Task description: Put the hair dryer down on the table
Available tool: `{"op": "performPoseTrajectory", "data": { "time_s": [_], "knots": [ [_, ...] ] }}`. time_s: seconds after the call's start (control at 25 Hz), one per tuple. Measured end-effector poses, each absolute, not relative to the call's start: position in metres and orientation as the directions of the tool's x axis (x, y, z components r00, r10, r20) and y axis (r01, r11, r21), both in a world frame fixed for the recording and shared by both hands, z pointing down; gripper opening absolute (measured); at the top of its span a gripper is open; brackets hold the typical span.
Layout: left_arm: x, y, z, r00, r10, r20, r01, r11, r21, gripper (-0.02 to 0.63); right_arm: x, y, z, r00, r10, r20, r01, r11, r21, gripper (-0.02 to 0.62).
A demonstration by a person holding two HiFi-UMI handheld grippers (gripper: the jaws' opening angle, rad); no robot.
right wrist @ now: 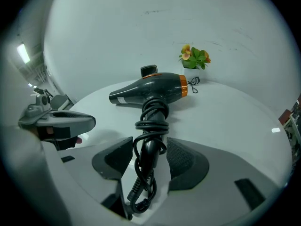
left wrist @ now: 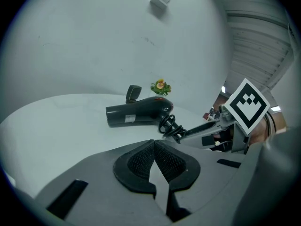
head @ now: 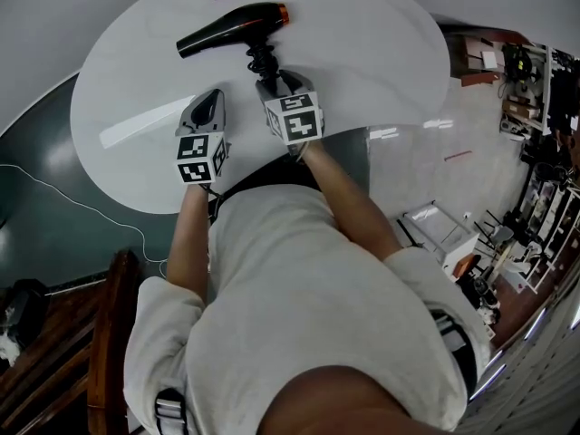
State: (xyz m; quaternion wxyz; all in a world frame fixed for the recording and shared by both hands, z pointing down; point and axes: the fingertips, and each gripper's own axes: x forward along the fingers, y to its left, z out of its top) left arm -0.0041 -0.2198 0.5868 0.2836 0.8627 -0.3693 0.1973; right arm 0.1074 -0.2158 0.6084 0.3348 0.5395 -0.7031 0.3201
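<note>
- Held the left hand-held gripper (left wrist: 154,142) with jaws together on nothing, over the near edge of the table (head: 362,53); seemingly spare, with the work falling to the other one.
- Found the hair dryer (head: 234,27) lying on its side on the table, just ahead of both grippers; long axis set crosswise, nozzle pointing left, orange-ringed rear to the right, handle (right wrist: 149,157) pointing back toward the right one.
- Held the right hand-held gripper (right wrist: 149,147) with jaws apart astride that handle and its wound cord (right wrist: 151,121), pads not pressing; probably lined up there because the handle is the slimmest part to grasp.
</note>
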Motion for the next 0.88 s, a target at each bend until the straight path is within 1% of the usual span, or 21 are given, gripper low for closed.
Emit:
{"op": "performPoseTrajectory", "data": {
  "time_s": [0.12, 0.2, 0.28, 0.36, 0.48, 0.56, 0.88],
  "knots": [
    [0.005, -0.217, 0.586, 0.650, -0.516, 0.558, -0.745, -0.578, 0.333, 0.017, 0.111, -0.212, 0.604, -0.214, -0.558, 0.802, -0.970, 0.218, -0.107, 0.212],
    [0.011, -0.214, 0.586, 0.647, -0.509, 0.567, -0.743, -0.587, 0.322, 0.017, 0.113, -0.208, 0.602, -0.226, -0.570, 0.790, -0.968, 0.224, -0.115, 0.190],
    [0.017, -0.211, 0.586, 0.640, -0.508, 0.576, -0.745, -0.593, 0.304, 0.017, 0.118, -0.203, 0.598, -0.231, -0.590, 0.774, -0.967, 0.226, -0.117, 0.110],
    [0.025, -0.207, 0.585, 0.633, -0.514, 0.579, -0.749, -0.595, 0.291, 0.018, 0.127, -0.197, 0.592, -0.237, -0.611, 0.755, -0.967, 0.225, -0.122, 0.082],
    [0.041, -0.197, 0.581, 0.628, -0.517, 0.582, -0.751, -0.599, 0.278, 0.017, 0.146, -0.185, 0.584, -0.240, -0.644, 0.727, -0.968, 0.217, -0.127, 0.012],
    [0.054, -0.189, 0.579, 0.628, -0.514, 0.584, -0.747, -0.608, 0.269, 0.017, 0.158, -0.177, 0.581, -0.241, -0.659, 0.713, -0.968, 0.216, -0.127, -0.002],
    [0.106, -0.152, 0.572, 0.642, -0.491, 0.589, -0.721, -0.648, 0.246, 0.017, 0.200, -0.135, 0.575, -0.261, -0.682, 0.683, -0.963, 0.231, -0.138, -0.002]
  ]
}}
